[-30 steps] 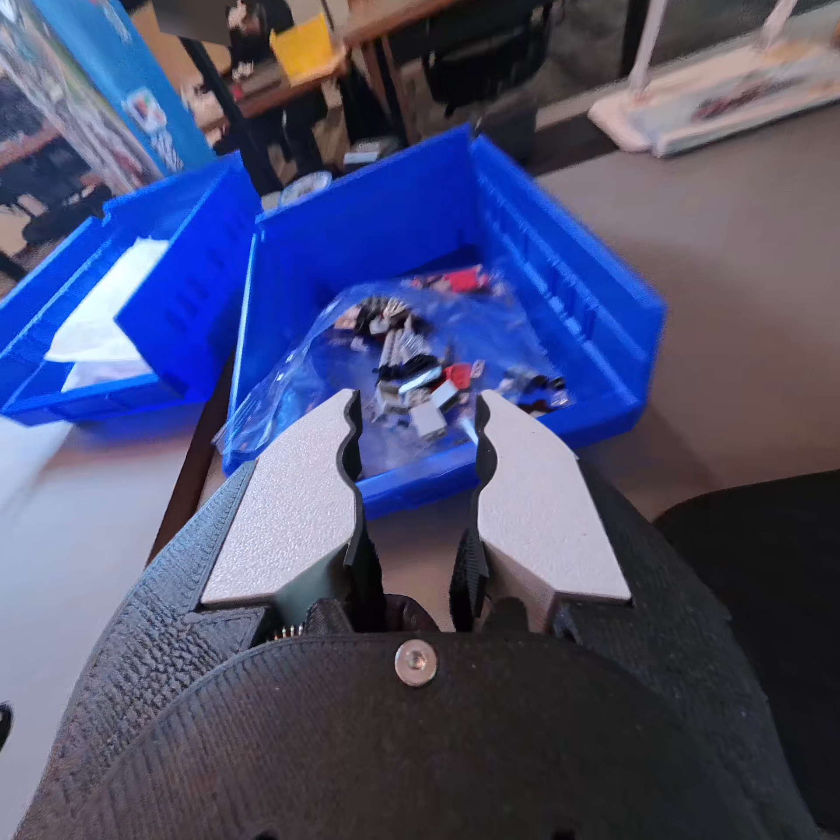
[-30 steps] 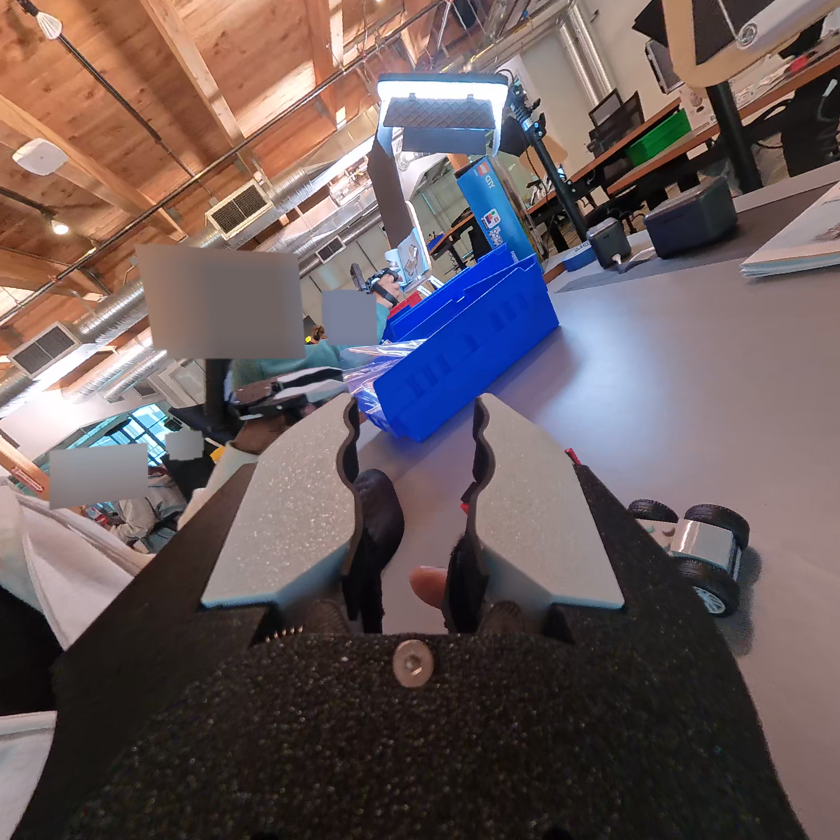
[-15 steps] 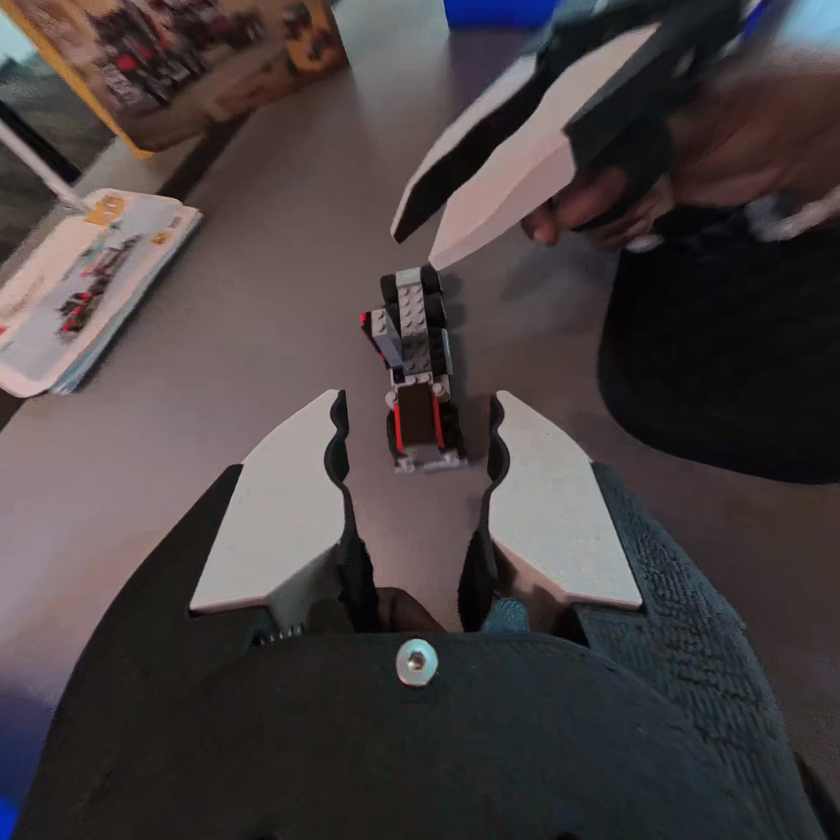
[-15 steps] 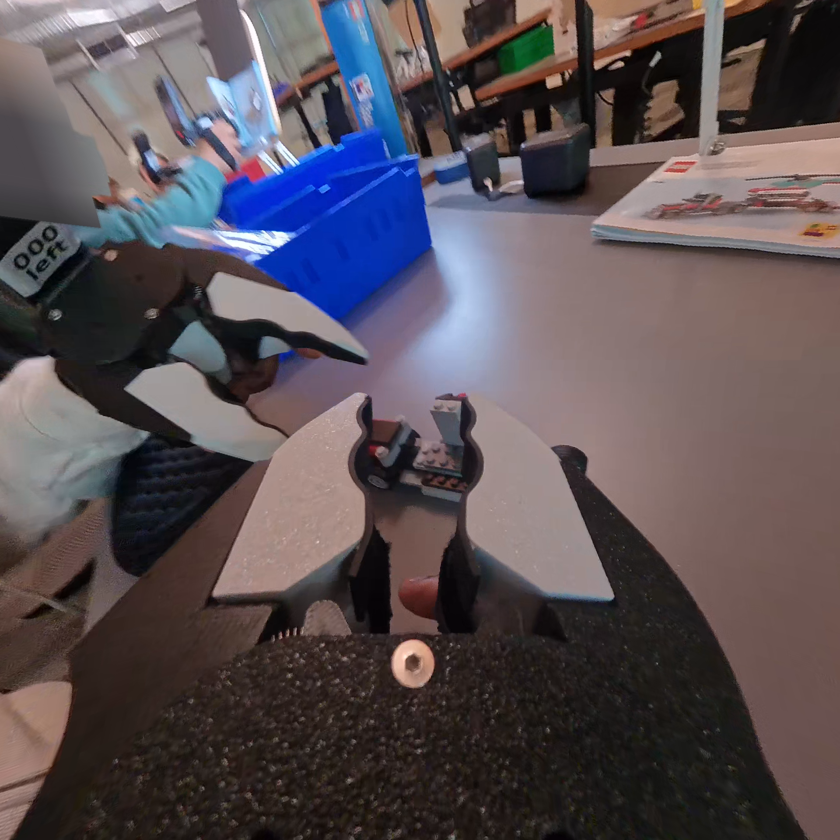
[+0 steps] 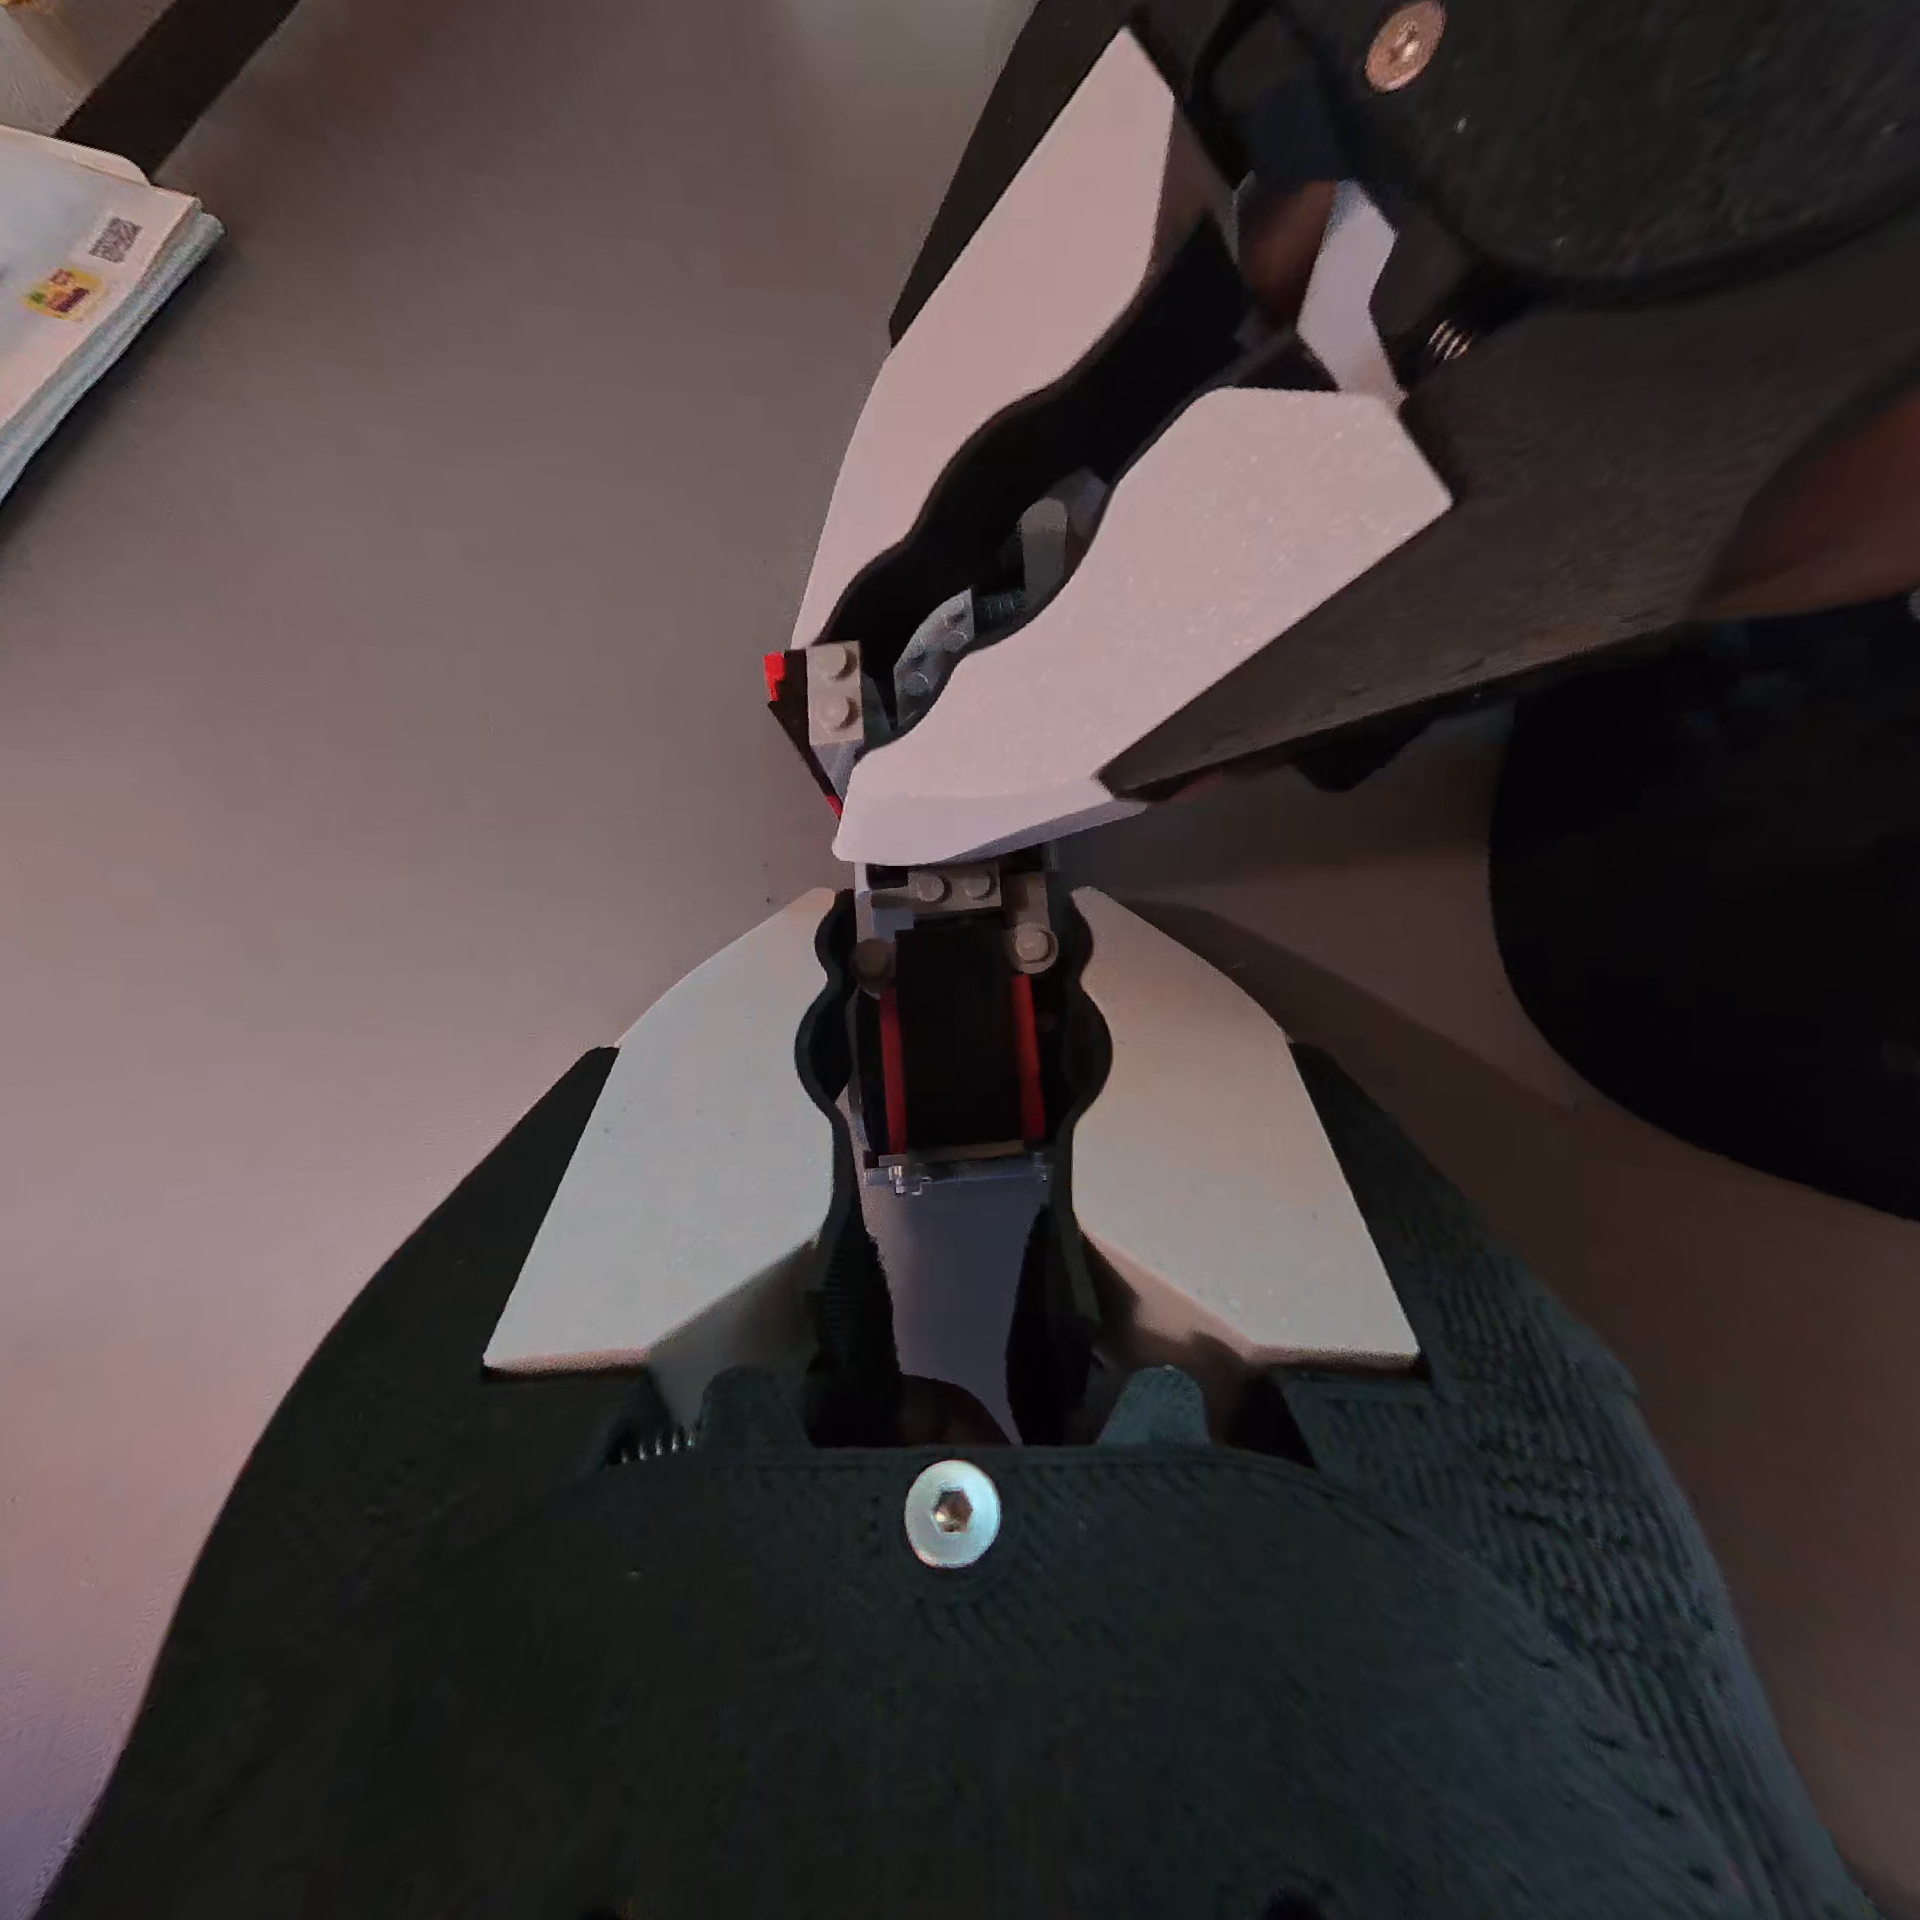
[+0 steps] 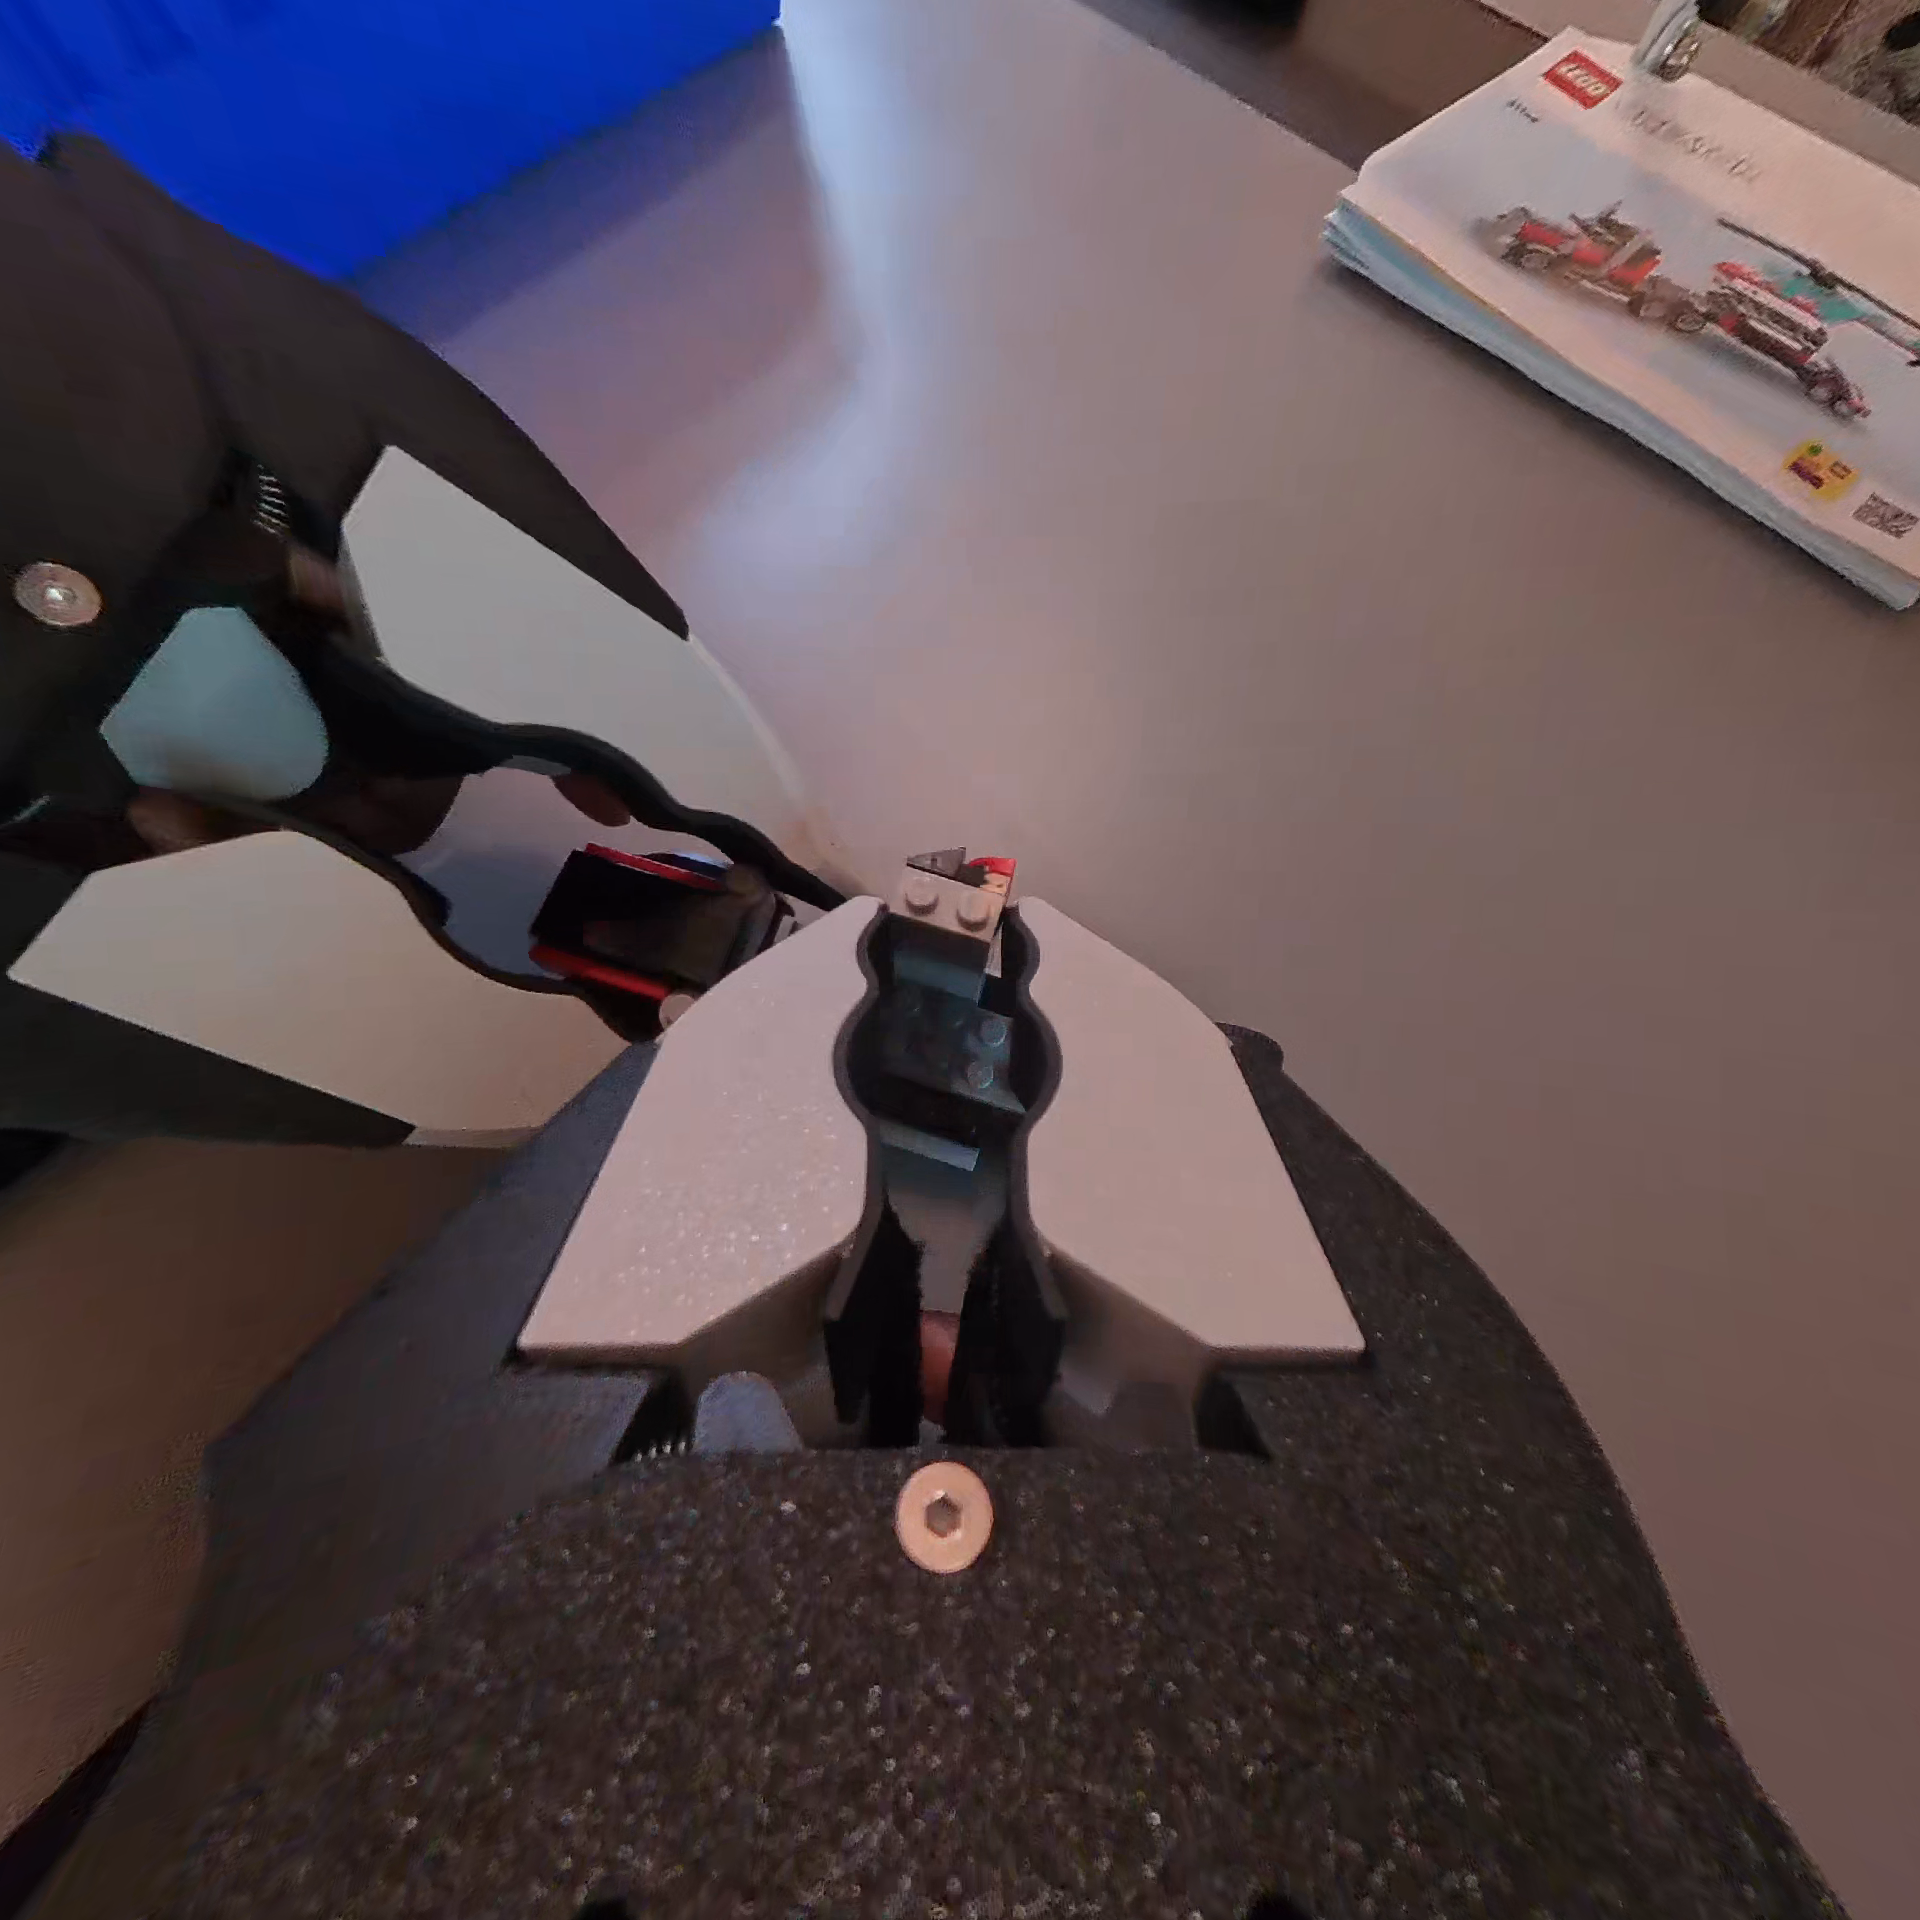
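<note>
A small brick-built toy vehicle sits at the grey table [image 5: 468, 623], gripped from both ends. My left gripper [image 5: 956, 914] is shut on its black end with red stripes [image 5: 961, 1049], with a pad against each side. My right gripper [image 6: 951, 914] is shut on the grey studded end [image 6: 945, 997]. In the left wrist view the right gripper [image 5: 831, 738] comes in from the upper right, with grey bricks [image 5: 940, 639] between its fingers. In the right wrist view the left gripper [image 6: 727, 956] comes in from the left around the black and red end [image 6: 634, 925]. I cannot tell whether the vehicle is lifted off the table.
A building-instruction booklet [image 6: 1662, 260] lies at the far right of the table; it also shows at the left edge of the left wrist view [image 5: 73, 291]. A blue bin [image 6: 364, 104] stands at the back left. A dark rounded object [image 5: 1714, 935] lies right of the grippers. Only a small space, under 4 cm, lies between the two pairs of fingers.
Both grippers swung away from the blue bins and down to the toy vehicle. Each one narrowed its jaws and closed on one end of it.
</note>
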Demonstrator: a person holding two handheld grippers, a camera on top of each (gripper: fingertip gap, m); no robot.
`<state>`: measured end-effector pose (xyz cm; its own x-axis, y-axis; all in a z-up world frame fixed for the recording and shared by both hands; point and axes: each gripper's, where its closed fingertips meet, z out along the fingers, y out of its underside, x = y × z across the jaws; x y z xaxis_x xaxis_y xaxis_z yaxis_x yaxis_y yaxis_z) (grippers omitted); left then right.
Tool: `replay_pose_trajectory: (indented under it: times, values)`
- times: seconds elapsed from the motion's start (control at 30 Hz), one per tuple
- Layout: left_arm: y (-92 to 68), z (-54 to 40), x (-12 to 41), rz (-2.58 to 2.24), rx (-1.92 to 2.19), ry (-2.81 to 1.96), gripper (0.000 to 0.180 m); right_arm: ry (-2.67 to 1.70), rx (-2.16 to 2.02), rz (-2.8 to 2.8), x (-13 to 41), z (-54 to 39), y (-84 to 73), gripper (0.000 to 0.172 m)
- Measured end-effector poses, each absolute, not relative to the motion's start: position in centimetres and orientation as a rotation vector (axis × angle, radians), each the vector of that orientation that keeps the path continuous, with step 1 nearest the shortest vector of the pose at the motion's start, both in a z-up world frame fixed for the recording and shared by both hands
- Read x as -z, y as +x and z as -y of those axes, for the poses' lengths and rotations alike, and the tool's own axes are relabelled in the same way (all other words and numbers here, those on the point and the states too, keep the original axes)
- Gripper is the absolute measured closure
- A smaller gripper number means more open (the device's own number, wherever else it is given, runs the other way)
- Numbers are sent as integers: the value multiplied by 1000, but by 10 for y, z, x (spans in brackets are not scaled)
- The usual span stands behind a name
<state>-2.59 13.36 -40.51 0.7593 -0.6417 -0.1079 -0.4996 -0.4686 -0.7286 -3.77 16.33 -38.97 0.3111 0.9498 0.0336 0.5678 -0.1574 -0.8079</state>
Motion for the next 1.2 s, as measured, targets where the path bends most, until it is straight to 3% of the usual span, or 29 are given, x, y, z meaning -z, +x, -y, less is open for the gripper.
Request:
replay_pose_trajectory:
  times: [0.13, 0.27, 0.43, 0.53, 0.73, 1.2]
  values:
    - [-26, -133, 404, -859, 197, -2154, 143, -1878, -834, 1223, 383, -165, -37, 153]
    - [-28, -129, 405, -868, 191, -2168, 144, -1786, -1137, 898, 343, -188, -21, 154]
    - [-28, -127, 403, -866, 272, -2173, 137, -1365, -1843, 826, 277, -143, -19, 154]
    - [-14, -120, 367, -867, 470, -1957, 129, -1030, -2195, 830, 240, -113, -1, 154]
    - [3, -81, 274, -773, 1021, -1440, 144, -852, -1899, 1161, 242, -72, -5, 154]
    - [8, -68, 267, -875, 958, -1303, 163, -801, -1603, 1233, 251, -64, -14, 151]
